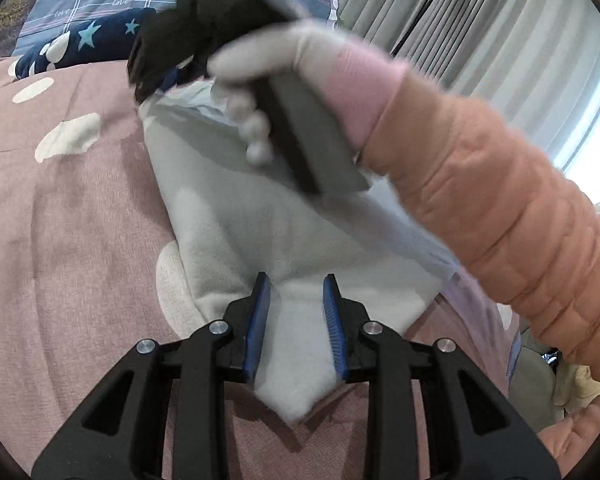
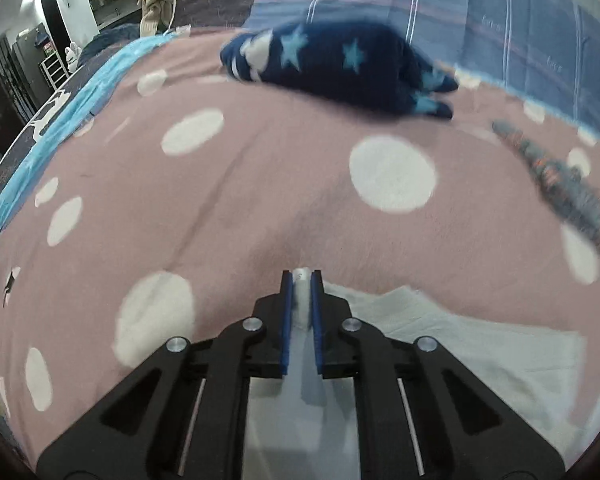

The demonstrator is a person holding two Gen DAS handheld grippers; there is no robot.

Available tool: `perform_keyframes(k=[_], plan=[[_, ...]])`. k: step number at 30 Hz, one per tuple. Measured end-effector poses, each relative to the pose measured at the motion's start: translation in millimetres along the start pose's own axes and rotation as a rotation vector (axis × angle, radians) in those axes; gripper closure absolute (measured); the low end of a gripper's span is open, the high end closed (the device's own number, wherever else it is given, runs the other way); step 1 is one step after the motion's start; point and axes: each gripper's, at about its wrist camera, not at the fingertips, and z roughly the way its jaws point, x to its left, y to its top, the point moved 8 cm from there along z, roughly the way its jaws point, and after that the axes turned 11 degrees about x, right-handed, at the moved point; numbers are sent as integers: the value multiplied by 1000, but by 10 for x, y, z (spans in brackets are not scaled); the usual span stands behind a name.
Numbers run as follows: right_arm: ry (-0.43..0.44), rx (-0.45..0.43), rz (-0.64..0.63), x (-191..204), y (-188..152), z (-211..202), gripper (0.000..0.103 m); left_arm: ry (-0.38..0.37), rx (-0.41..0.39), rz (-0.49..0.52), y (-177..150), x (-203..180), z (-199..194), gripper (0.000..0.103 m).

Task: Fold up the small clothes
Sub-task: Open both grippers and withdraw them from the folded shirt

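A white fleece garment (image 1: 260,208) lies on a pink dotted blanket (image 1: 60,208). My left gripper (image 1: 296,304) is open, its blue pads on either side of the garment's near corner. My right gripper (image 2: 301,300) is shut on an edge of the white garment (image 2: 302,308), with more of the cloth spread below it on the right. In the left wrist view the right gripper body (image 1: 204,12) is held in a gloved hand over the garment's far end.
A navy star-patterned garment (image 2: 340,64) lies at the far side of the blanket, also in the left wrist view (image 1: 80,40). A blue checked quilt (image 2: 480,12) lies behind it. A grey patterned cloth (image 2: 560,184) lies at right. Curtains (image 1: 500,60) hang at right.
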Motion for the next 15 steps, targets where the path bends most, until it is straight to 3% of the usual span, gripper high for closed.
perform_keyframes(k=[1,4,6,7,9,10,11,12,13,14,15], plan=[[12,-29,-24,34,-4,14,92,2,2,3,-1,-4,2,73],[43,-104,7,-20,-8,-275,73,5,7,20,-13,-52,6,68],[39,-194,29,-74,-40,-653,44,7,9,40,9,-68,17,60],[18,-233,46,-115,-102,-845,22,10,10,50,8,-90,21,59],[-45,-298,88,-253,-327,-1204,18,28,13,66,6,-123,29,57],[-42,-308,87,-291,-459,-1311,19,34,13,69,-2,-140,28,57],[-23,-304,95,-337,-666,-1406,35,38,13,70,-3,-142,27,57],[-14,-298,126,-407,-888,-1470,53,42,12,70,-3,-146,25,57],[5,-271,150,-447,-1063,-1480,91,48,12,72,-9,-140,23,57],[63,-224,176,-474,-1290,-1452,101,57,11,76,-9,-149,24,57],[122,-195,198,-471,-1498,-1413,101,73,11,83,-11,-160,24,57]])
